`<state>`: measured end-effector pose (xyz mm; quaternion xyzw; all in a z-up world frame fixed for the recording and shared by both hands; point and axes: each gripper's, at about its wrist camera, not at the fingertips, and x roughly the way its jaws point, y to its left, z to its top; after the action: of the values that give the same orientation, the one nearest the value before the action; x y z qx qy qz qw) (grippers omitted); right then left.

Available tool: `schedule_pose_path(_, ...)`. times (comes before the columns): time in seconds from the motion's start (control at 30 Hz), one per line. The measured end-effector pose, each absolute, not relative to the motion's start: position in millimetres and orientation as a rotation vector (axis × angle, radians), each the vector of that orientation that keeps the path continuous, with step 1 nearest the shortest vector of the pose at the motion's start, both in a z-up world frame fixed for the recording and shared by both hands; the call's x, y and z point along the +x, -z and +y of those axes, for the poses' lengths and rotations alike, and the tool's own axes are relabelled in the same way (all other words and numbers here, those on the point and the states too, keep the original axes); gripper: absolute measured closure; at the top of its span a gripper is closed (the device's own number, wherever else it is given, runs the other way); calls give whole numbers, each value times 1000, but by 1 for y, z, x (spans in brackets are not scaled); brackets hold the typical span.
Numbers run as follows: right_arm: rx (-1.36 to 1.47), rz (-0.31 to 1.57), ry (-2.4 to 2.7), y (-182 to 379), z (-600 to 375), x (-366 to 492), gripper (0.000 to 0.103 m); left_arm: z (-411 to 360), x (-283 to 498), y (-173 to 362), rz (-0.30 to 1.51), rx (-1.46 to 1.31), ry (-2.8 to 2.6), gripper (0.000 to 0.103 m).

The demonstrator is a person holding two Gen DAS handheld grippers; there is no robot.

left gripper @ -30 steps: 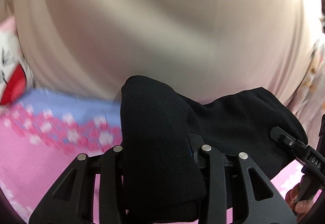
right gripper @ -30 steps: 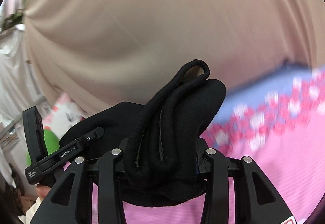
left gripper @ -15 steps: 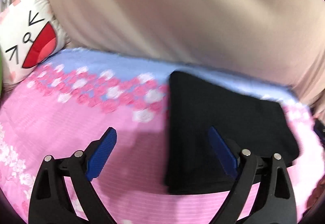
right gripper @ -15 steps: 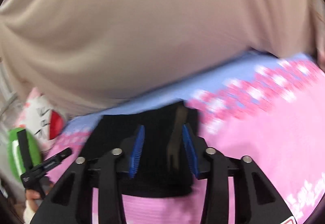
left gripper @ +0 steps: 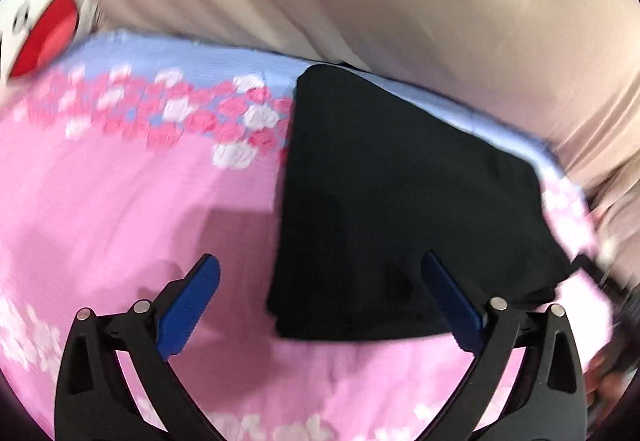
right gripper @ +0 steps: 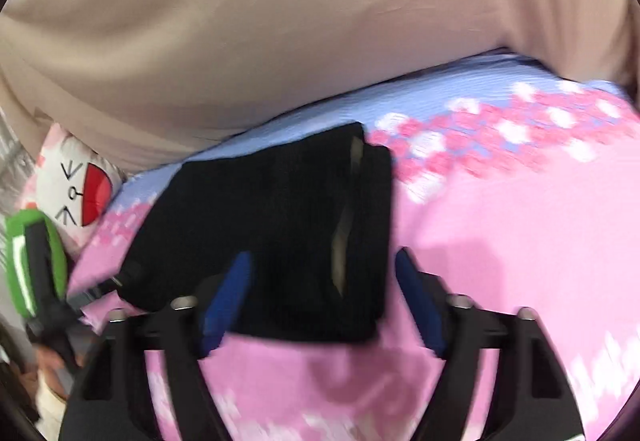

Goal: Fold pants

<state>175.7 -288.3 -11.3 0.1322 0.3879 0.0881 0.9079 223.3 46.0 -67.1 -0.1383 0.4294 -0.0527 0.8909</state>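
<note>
The black pants (left gripper: 400, 201) lie folded in a flat rectangle on the pink flowered bedsheet (left gripper: 120, 201). My left gripper (left gripper: 326, 301) hovers over their near left corner. Its jaws are still opening, wide apart, and the blue pads (left gripper: 192, 305) touch nothing. In the right wrist view the pants (right gripper: 272, 221) show their layered edge on the right side. My right gripper (right gripper: 322, 299) is at the near edge with its jaws opening. The cloth lies between and below the pads (right gripper: 228, 293), which do not press on it.
A beige curtain (right gripper: 280, 21) hangs close behind the bed's far edge. A white cushion with a red cartoon mouth (right gripper: 80, 185) and a green object (right gripper: 56, 249) sit at the far left. A hand (right gripper: 52, 365) holds the other gripper there.
A second ago both grippers were shut on bunched pants held up. Now the pants lie flat on the sheet, both sets of jaws have let go and spread, and both cameras tilted down.
</note>
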Motion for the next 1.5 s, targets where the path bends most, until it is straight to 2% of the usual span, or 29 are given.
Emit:
schedule_pose_path(0.1, 278, 891, -163, 39, -289, 170, 27, 54, 229, 91, 983, -394, 152, 5)
schedule_pose_path(0.13, 276, 907, -172, 45, -287, 172, 34, 49, 228, 90, 951, -360, 139, 9)
schedule_pose_path(0.17, 261, 929, -188, 55, -282, 177, 62, 40, 226, 88, 918, -295, 126, 16)
schedule_pose_path(0.2, 237, 943, -169, 64, -279, 186, 74, 29, 225, 87, 916, -245, 139, 30)
schedule_pose_path(0.23, 233, 927, -155, 65, -281, 190, 80, 16, 224, 87, 930, -212, 180, 32)
schedule_pose_path(0.37, 337, 928, -160, 72, -309, 209, 84, -14, 213, 84, 883, -64, 127, 33)
schedule_pose_path(0.43, 376, 933, -168, 75, -314, 207, 82, -18, 209, 83, 876, -45, 98, 31)
schedule_pose_path(0.47, 365, 936, -154, 72, -312, 203, 77, -16, 206, 80, 873, -45, 80, 31)
schedule_pose_path(0.53, 329, 904, -106, 60, -307, 184, 73, -15, 195, 70, 852, -23, 30, 29)
schedule_pose_path(0.57, 294, 875, -89, 51, -303, 168, 73, -12, 188, 64, 829, -2, 2, 26)
schedule_pose_path(0.6, 268, 849, -80, 44, -300, 154, 71, -13, 181, 59, 805, 23, -31, 18)
schedule_pose_path(0.67, 227, 815, -55, 37, -291, 129, 55, -15, 159, 49, 743, 82, -90, 15)
schedule_pose_path(0.8, 123, 765, -12, 29, -271, 88, 52, -17, 128, 37, 685, 128, -143, 12)
schedule_pose_path(0.87, 81, 732, -1, 24, -261, 68, 41, -16, 116, 33, 687, 109, -130, 12)
schedule_pose_path(0.9, 67, 719, 5, 20, -261, 60, 38, -16, 109, 30, 690, 98, -125, 11)
schedule_pose_path(1.1, 43, 687, -12, 13, -232, 35, 35, -15, 68, 29, 690, 85, -132, 8)
schedule_pose_path(1.37, 28, 654, 2, 15, -218, 0, 25, -13, 38, 38, 692, 82, -146, 7)
schedule_pose_path(1.5, 6, 659, -1, 18, -211, -7, 24, -11, 31, 43, 699, 68, -142, 5)
